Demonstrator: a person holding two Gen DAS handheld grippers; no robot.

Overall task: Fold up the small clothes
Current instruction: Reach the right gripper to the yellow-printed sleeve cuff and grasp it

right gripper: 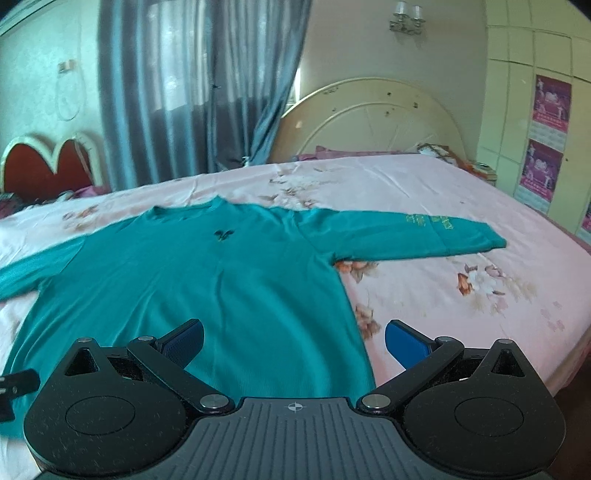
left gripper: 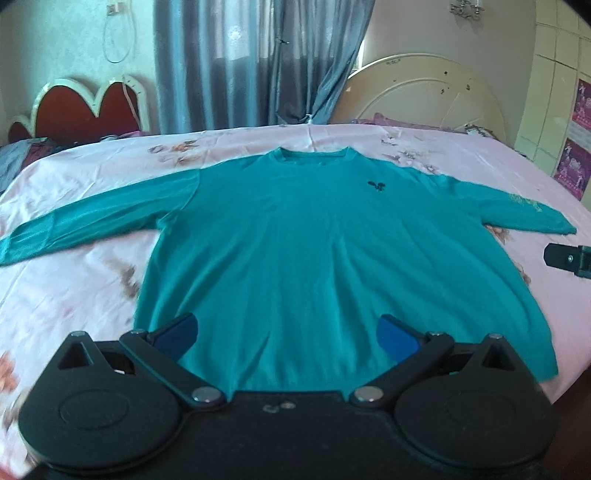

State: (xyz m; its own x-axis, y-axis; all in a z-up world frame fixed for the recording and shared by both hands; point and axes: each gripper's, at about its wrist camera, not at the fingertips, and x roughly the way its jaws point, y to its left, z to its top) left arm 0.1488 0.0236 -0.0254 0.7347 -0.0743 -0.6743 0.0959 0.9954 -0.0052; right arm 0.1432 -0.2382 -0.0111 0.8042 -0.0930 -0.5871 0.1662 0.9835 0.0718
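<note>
On the bed, teal shirt lies flat, collar pointing away, sleeves spread sideways; both tools gape empty.

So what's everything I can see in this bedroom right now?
Long-sleeved shirt: one, teal, spread flat on the bed, sleeves out to both sides.
Bedsheet: one, pink with flowers, covering the bed.
Headboard: one, cream, rounded, at the far end of the bed.
Heart-shaped headboard: one, red with white edge, far left.
Curtains: grey-blue, behind the bed.
Posters: two clearly seen, purple, on the right wall.
Wall lamp: one, above the headboard.
Left gripper: one, black with blue pads, jaws open over the shirt's hem.
Right gripper: one, same, jaws open.
</note>
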